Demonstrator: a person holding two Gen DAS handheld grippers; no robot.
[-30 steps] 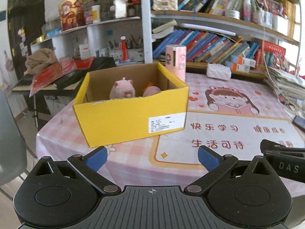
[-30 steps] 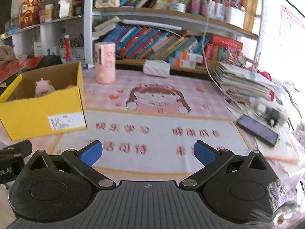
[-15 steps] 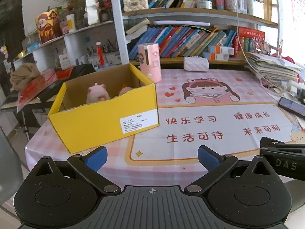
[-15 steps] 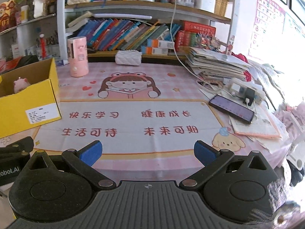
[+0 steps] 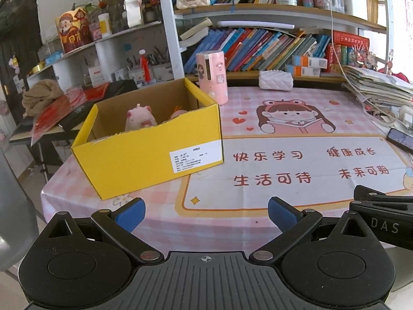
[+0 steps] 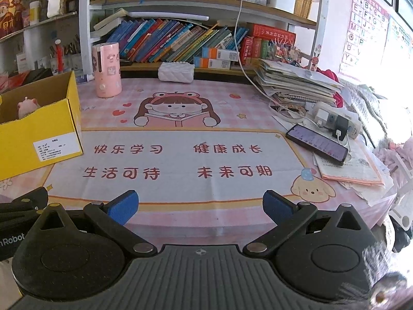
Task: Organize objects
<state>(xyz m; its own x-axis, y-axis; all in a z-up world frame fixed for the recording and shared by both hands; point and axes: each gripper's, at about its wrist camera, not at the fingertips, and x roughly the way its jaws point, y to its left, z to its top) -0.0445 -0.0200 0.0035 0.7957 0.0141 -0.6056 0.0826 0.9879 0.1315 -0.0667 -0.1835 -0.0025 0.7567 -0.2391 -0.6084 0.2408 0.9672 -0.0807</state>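
Box: desk's left side, two pink toys inside | left gripper: fingers apart, empty, box ahead-left, nearer | right gripper: fingers apart, empty, box far left | pink cylinder: upright, behind box.

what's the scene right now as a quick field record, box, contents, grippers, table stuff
box: yellow cardboard box, open top, on the table's left part
contents: pink plush toy; a second pinkish item beside it, mostly hidden
left hand-held gripper: open, empty, at the near table edge
right hand-held gripper: open, empty
behind box: pink cylinder, upright
right side: phone lying on papers
surface: pink printed tablecloth
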